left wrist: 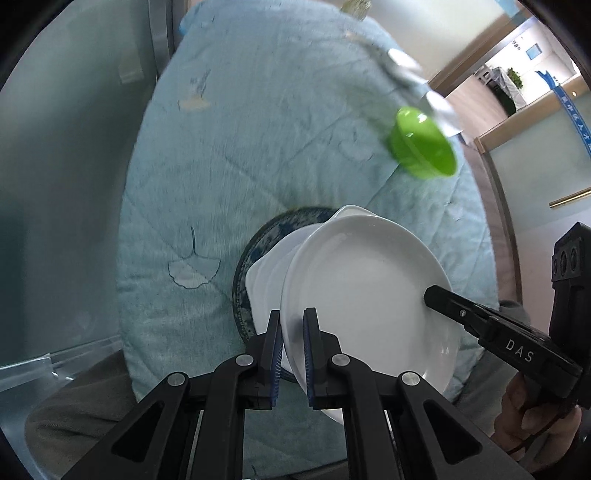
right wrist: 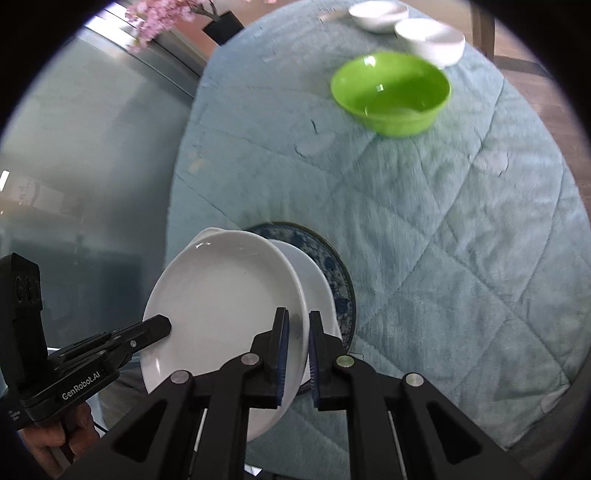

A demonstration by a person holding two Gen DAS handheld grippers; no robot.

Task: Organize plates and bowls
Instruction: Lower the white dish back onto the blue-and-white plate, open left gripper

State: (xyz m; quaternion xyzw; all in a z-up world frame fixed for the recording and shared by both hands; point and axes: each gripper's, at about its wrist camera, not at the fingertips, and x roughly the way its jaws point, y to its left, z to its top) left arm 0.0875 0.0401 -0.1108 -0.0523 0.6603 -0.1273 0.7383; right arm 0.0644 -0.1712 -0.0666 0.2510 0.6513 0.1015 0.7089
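Observation:
A white plate (left wrist: 365, 291) is held tilted between both grippers above a stack: another white plate (left wrist: 264, 284) on a blue patterned plate (left wrist: 255, 243). My left gripper (left wrist: 292, 332) is shut on the white plate's rim. My right gripper (right wrist: 297, 332) is shut on the opposite rim of the same plate (right wrist: 221, 299); it also shows in the left wrist view (left wrist: 443, 299). The left gripper shows in the right wrist view (right wrist: 155, 326). The lower white plate (right wrist: 317, 284) and blue plate (right wrist: 332, 258) sit just beyond.
A green bowl (right wrist: 391, 92) stands farther back on the round table with its light blue quilted cloth (right wrist: 461, 221). Two white bowls (right wrist: 430, 40) sit behind it. A pink flower pot (right wrist: 221, 22) is beyond the table's far left edge. Glass wall on the left.

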